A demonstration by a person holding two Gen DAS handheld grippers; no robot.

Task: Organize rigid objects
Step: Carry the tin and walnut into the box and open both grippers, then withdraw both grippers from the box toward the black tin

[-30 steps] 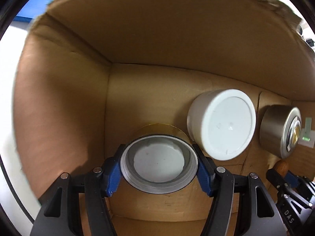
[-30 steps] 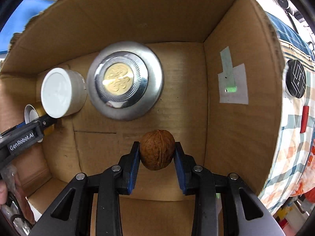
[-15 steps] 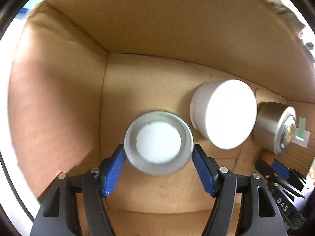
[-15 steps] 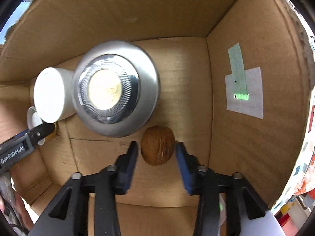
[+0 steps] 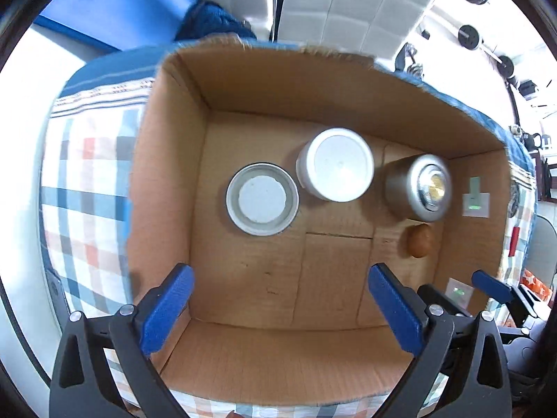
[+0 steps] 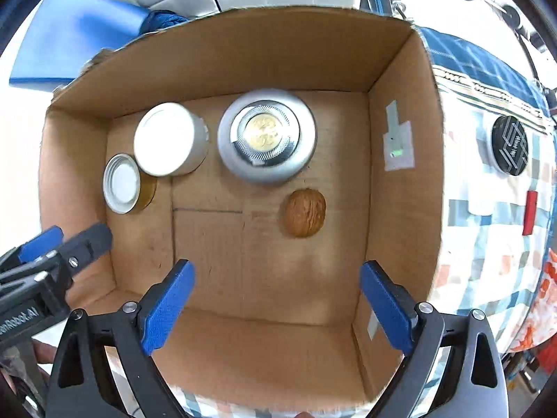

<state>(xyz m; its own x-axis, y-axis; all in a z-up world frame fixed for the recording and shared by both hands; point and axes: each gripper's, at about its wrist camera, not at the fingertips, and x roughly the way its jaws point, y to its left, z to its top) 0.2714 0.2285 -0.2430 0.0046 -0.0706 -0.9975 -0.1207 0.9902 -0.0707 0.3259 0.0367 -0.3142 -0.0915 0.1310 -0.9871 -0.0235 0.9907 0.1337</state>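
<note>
Left tool (image 5: 278,308): its blue pads are standing wide apart with nothing between them, hanging above the near part of the cardboard box (image 5: 167,181). It is also showing at the left edge of the right wrist view (image 6: 66,244), over the box's left wall.
Right tool (image 6: 276,299): its pads are likewise spread wide and holding nothing, hovering over the near half of the box floor (image 6: 400,216). In the left wrist view it is showing at the box's near right corner (image 5: 487,285).
Gold tin (image 5: 263,203): sitting upright on the box floor near the left wall, its silver-rimmed lid with a white centre facing up. From the right wrist view (image 6: 122,183) its gold side is showing under the lid.
White jar (image 5: 336,165): standing just to the right of the gold tin, toward the far wall; in the right wrist view (image 6: 167,139) it is overlapping the tin's edge, so I cannot tell whether they are touching.
Silver tin (image 6: 266,136): resting near the far wall, right of the white jar, with a gold medallion in the middle of its lid; also seen in the left wrist view (image 5: 419,188).
Walnut (image 6: 305,212): lying on the box floor on the near side of the silver tin, toward the right wall, clear of both tools; seen too at (image 5: 420,240).
Checked cloth (image 5: 87,188): lying under the box and showing on both sides of it.
Black disc (image 6: 510,146): lying on the cloth outside the right wall.
</note>
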